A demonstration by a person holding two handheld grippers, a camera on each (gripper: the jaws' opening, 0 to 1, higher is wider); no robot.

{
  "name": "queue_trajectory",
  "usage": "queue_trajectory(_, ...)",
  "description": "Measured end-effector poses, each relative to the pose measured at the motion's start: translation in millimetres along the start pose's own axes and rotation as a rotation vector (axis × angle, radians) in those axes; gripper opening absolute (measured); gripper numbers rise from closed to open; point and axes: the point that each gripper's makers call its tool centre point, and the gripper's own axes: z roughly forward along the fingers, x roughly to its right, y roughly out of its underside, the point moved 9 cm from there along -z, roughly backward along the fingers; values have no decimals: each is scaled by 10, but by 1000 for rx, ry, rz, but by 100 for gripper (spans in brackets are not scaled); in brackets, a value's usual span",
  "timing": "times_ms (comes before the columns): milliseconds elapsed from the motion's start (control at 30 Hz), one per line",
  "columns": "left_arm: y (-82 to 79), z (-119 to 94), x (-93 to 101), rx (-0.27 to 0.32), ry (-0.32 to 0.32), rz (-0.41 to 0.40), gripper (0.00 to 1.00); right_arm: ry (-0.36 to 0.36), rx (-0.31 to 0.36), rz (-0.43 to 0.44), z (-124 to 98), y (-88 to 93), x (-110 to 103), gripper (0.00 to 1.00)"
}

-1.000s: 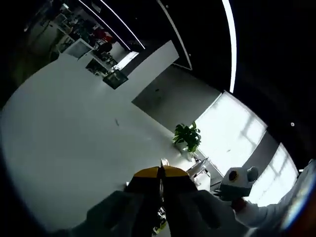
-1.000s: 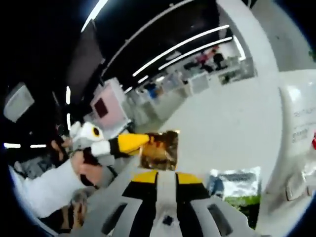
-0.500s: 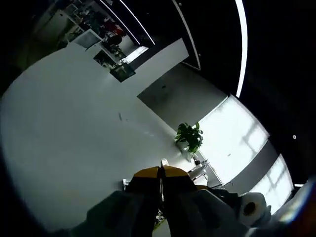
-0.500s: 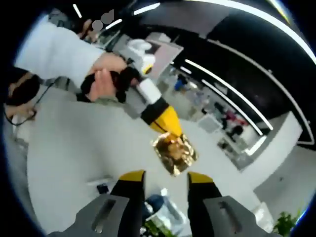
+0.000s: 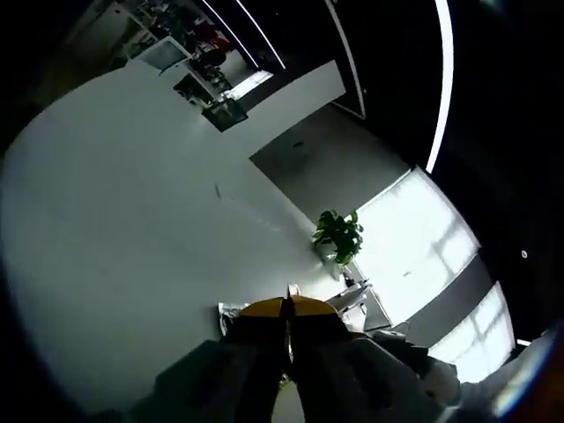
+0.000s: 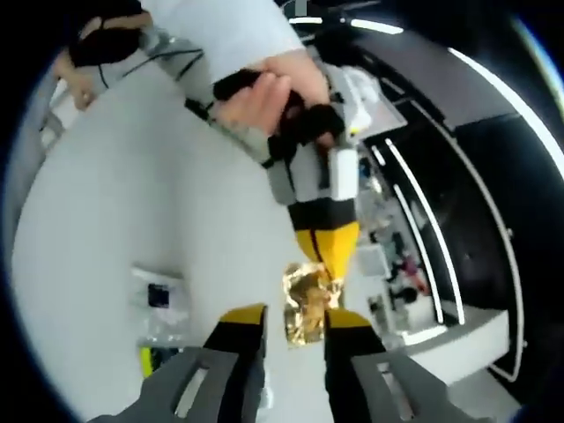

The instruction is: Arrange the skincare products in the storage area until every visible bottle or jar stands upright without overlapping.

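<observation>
Left gripper (image 6: 328,264) jaws are clamped on a gold foil packet (image 6: 306,302). Right gripper (image 6: 293,319) jaws stand apart, flanking the packet. A clear pouch (image 6: 160,304) lies on the desk (image 6: 106,211) at 9 o'clock.

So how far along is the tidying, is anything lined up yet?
Nothing looks arranged yet: no upright bottle or jar can be seen standing in place. In hand: the left hand-held gripper pinches a crinkled gold packet in the air, in front of the open right hand-held gripper. A clear packet lies flat on the white table. Essentially all the arranging remains.
</observation>
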Motion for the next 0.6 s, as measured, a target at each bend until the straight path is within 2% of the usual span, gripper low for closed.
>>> queue_trajectory(33,-2,2,-12,0,0,-2,0,-5,-16,-38,11,11,-1,15)
queue_trajectory(200,-12,15,-110,-4,-11,-24,0,-35,-1,-14,33,1,-36,0)
queue_trajectory(367,-24,34,-223,-23,-43,-7,0,-49,-11,-24,65,19,-61,0)
queue_trajectory(600,58,89,-426,-63,-96,17,0,-95,-1,57,113,7,-117,0)
